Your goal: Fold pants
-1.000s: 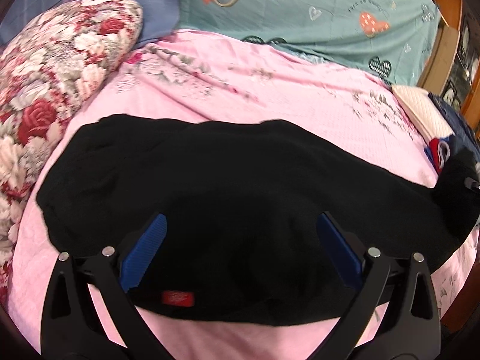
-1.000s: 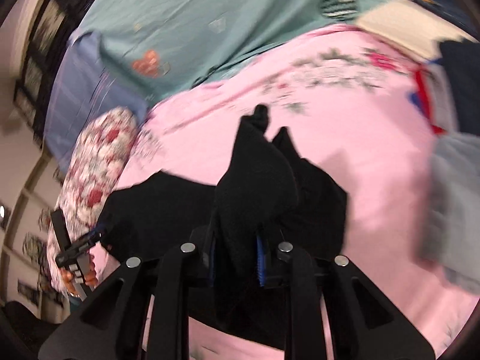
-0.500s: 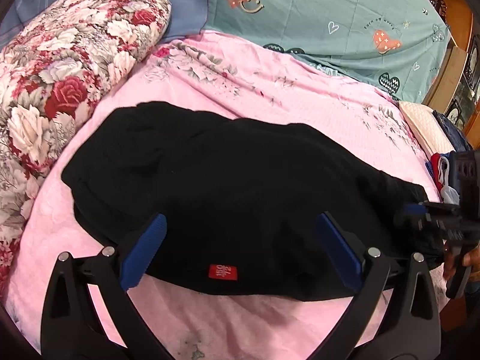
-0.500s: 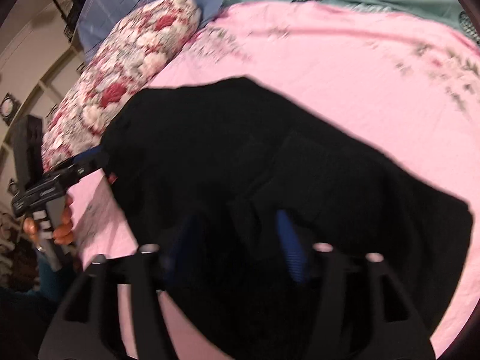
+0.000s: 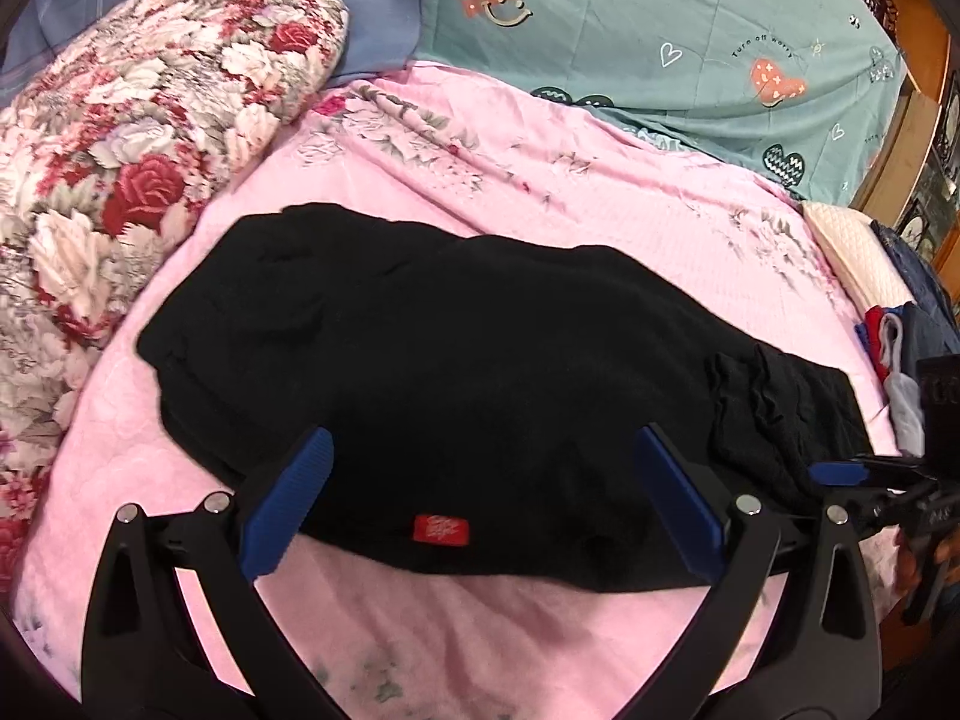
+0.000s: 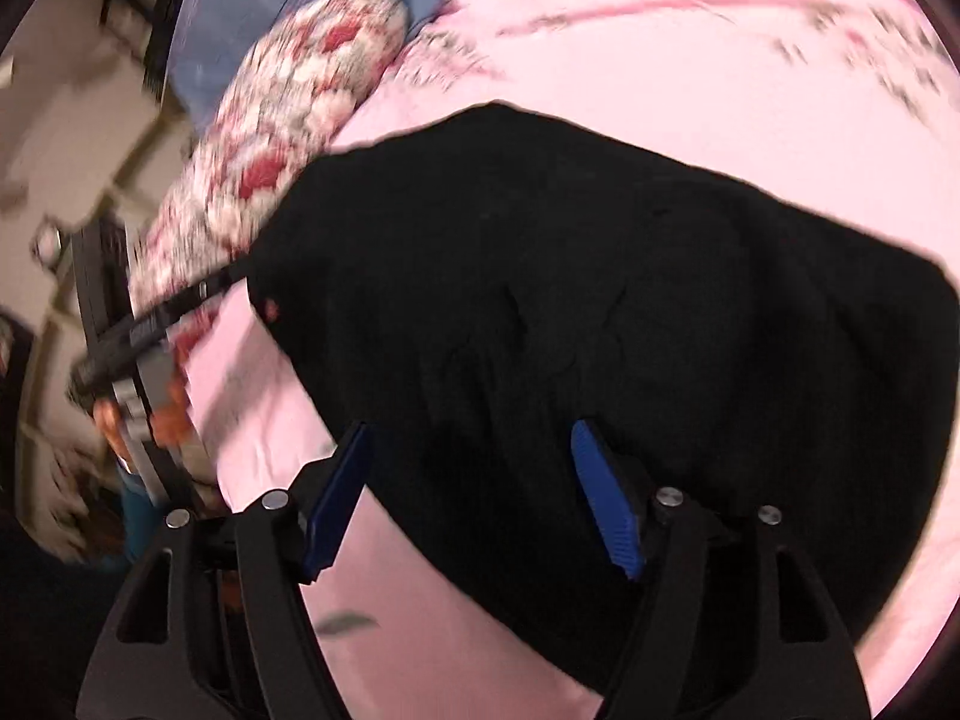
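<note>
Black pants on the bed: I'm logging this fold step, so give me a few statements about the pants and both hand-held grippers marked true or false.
1. The black pants lie on the pink bedsheet. True.
2. The left hand-held gripper is clamped on the pants. False: its jaws stand wide open, holding nothing.
3. The right hand-held gripper is open. True.
4. A small red label shows near the pants' near edge. True.
5. The floral pillow lies on top of the pants. False: it sits beside them, at their left end.
</note>
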Motion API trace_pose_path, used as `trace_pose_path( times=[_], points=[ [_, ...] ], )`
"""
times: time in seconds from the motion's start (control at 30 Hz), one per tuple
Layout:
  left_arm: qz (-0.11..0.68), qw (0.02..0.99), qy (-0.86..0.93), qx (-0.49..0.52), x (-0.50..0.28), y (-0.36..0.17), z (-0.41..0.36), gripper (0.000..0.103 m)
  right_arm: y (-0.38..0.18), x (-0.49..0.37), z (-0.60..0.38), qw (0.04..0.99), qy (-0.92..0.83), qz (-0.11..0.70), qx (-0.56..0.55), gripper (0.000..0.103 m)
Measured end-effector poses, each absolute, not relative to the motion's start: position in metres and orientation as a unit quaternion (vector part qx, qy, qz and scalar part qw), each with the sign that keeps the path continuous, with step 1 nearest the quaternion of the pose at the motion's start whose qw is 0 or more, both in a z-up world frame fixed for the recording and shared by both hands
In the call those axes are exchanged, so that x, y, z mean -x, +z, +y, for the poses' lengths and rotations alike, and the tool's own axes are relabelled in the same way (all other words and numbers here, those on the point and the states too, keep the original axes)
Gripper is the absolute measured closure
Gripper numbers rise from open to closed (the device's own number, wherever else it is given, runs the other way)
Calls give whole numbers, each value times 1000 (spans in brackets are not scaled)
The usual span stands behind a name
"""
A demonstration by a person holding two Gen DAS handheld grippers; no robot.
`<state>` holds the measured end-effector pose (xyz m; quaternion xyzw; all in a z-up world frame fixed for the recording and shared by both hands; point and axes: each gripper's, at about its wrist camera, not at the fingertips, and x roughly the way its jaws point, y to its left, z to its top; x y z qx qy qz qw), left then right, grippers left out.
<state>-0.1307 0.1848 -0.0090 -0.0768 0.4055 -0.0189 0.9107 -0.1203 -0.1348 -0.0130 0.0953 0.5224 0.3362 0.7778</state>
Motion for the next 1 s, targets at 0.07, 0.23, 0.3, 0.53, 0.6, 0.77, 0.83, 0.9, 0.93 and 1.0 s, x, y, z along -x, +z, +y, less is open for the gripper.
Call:
trace_pose_path(
  times=[0.07,0.23,0.3,0.53,0.6,0.77,0.83,0.9,0.93,1.0],
  points=[
    [407,910,-3,84,135,-7,194,2,3,121,-143,793,339,496,-100,30],
    [437,867,22,237,144,-17,260,2,21,116,-145,812,359,449,-101,28],
    [435,848,35,299,154,-25,284,2,19,111,-125,808,371,451,-81,28],
    [411,838,35,359,183,-26,299,2,15,123,27,766,464,423,137,28],
    [409,836,32,364,186,-25,299,2,9,124,58,756,476,418,166,28],
    [415,829,40,373,185,-28,306,2,-10,115,118,743,482,409,222,28],
    [417,824,38,381,183,-31,310,2,-17,111,132,737,482,415,229,28],
    [418,821,36,389,180,-34,313,2,-22,112,140,737,476,416,241,31],
    [419,819,34,391,178,-35,314,2,-23,111,142,739,473,413,243,37],
    [421,817,28,393,173,-37,313,2,-23,107,141,748,467,403,246,63]
  ],
)
